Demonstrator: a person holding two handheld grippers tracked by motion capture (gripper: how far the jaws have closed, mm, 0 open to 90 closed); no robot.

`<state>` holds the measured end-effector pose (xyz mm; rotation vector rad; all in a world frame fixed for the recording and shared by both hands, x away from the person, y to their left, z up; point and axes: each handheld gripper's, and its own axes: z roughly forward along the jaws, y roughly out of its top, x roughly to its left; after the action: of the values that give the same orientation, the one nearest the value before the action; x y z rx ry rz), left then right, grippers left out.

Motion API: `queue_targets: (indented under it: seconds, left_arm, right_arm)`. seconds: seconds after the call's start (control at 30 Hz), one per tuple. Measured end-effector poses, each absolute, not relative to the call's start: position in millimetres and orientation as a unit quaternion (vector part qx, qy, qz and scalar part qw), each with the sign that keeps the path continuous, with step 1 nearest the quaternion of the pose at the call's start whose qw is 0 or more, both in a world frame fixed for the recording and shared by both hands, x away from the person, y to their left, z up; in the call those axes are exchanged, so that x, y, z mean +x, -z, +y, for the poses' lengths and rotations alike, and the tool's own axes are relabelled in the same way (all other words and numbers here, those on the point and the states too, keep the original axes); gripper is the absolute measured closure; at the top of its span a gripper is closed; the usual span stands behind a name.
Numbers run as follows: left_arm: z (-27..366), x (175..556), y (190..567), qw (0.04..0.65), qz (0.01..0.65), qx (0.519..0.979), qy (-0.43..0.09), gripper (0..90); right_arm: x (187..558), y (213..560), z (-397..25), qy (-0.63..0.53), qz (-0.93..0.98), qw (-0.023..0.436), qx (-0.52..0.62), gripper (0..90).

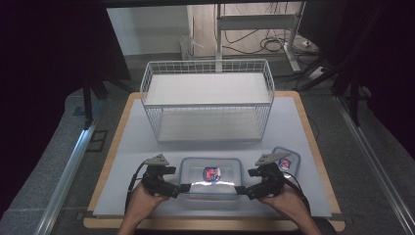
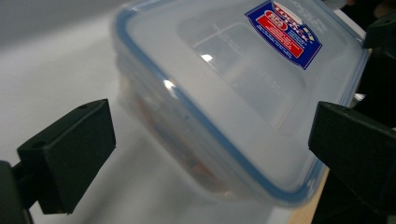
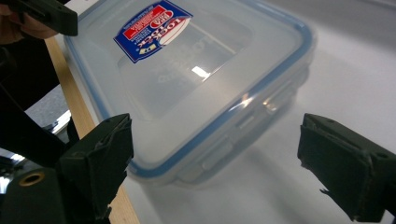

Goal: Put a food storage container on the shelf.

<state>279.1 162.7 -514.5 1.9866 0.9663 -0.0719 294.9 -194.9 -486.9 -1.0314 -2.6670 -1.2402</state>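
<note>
While both forearms are coming in from the near edge of the tabletop (image 1: 147, 147), each hand is holding a hand-held gripper angled inward toward the clear container (image 1: 211, 177) between them. Left hand-held gripper (image 1: 182, 187) is pointing right at the container's left end; right hand-held gripper (image 1: 241, 189) is pointing left at its right end, approx. mirror poses. Left hand (image 1: 142, 201) and right hand (image 1: 286, 200) are sitting low, near the front edge.

In the left gripper view, the left one is standing released, jaws spread wide w/ the container's corner lying between them, not pinched. In the right gripper view, the right one is likewise released, jaws wide apart either side of the other near corner, gap visible on both sides.

Container is sitting on the tabletop, front-centre, lid on: translucent lid w/ blue seal rim and a red/blue label (image 2: 285, 31) on top. Something reddish is showing dimly through the side wall in the left gripper view; can't tell what it is. A second, smaller lidded container (image 1: 287, 159) is sitting just behind the right one, w/ its own label. Farther back, a white wire basket rack (image 1: 208, 100) is standing mid-table; both its levels are looking bare.
</note>
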Motion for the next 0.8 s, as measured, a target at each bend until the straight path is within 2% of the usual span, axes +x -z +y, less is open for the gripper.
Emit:
queue_targets:
  seconds: [0.13,0.17,0.3,0.37,0.4,0.63,0.8]
  left_arm:
    - [159,285,520,0.455,0.386,0.800,0.068,0.5]
    - [159,285,521,0.454,0.382,0.801,0.076,0.5]
    - [159,284,520,0.453,0.385,0.800,0.078,1.2]
    - [160,281,518,0.449,0.385,0.803,0.073,4.3]
    - [160,279,517,0.449,0.383,0.804,0.068,6.5]
    - [168,263,512,0.464,0.389,0.794,0.053,18.1]
    - [170,250,513,0.469,0.392,0.790,0.050,24.3]
  right_arm:
    - [306,495,-185,0.395,-0.850,0.065,-0.343,5.2]
    - [306,495,-185,0.395,-0.850,0.065,-0.343,5.2]
    - [311,499,-181,0.390,-0.845,0.094,-0.355,5.0]
    - [311,497,-182,0.391,-0.843,0.093,-0.357,8.7]
    - [310,496,-185,0.397,-0.839,0.093,-0.361,13.6]
    - [300,492,-189,0.402,-0.840,0.087,-0.354,21.0]
    - [294,490,-197,0.419,-0.828,0.094,-0.359,31.5]
